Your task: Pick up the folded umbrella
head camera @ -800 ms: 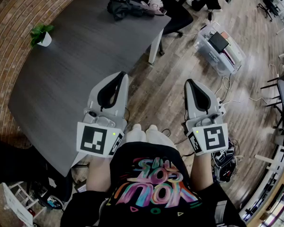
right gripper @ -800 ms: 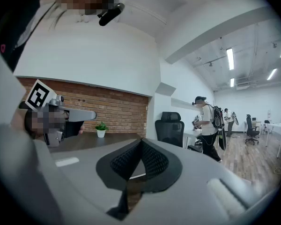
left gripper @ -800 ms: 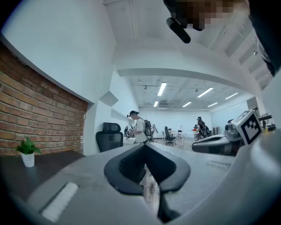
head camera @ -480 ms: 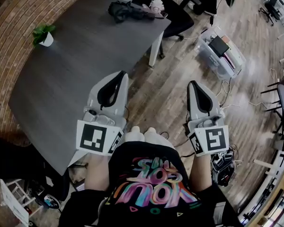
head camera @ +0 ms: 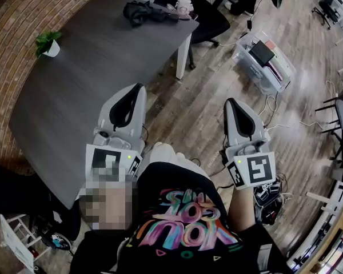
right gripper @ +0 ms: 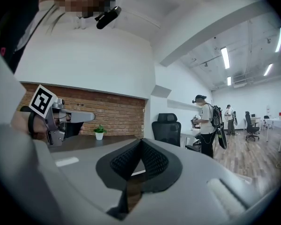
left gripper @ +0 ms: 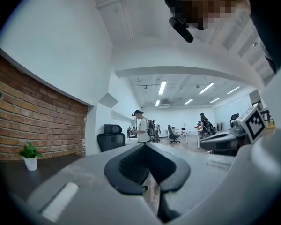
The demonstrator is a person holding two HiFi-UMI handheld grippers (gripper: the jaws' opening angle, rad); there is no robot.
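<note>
Distance is the chief hazard: the black folded umbrella [head camera: 144, 11] lies at the far end of the dark grey worktop [head camera: 86, 79], just beside a small pink-and-white object [head camera: 184, 4] and well apart from both grippers. The left gripper [head camera: 138, 88] and right gripper [head camera: 230, 101] point level near the person's body, each with its jaws together on nothing. A reach with unopened jaws would likely shove the umbrella toward the far edge or into the pink-and-white object. Its loose, crumpled fabric could also let the jaws pinch only cloth and slip.
</note>
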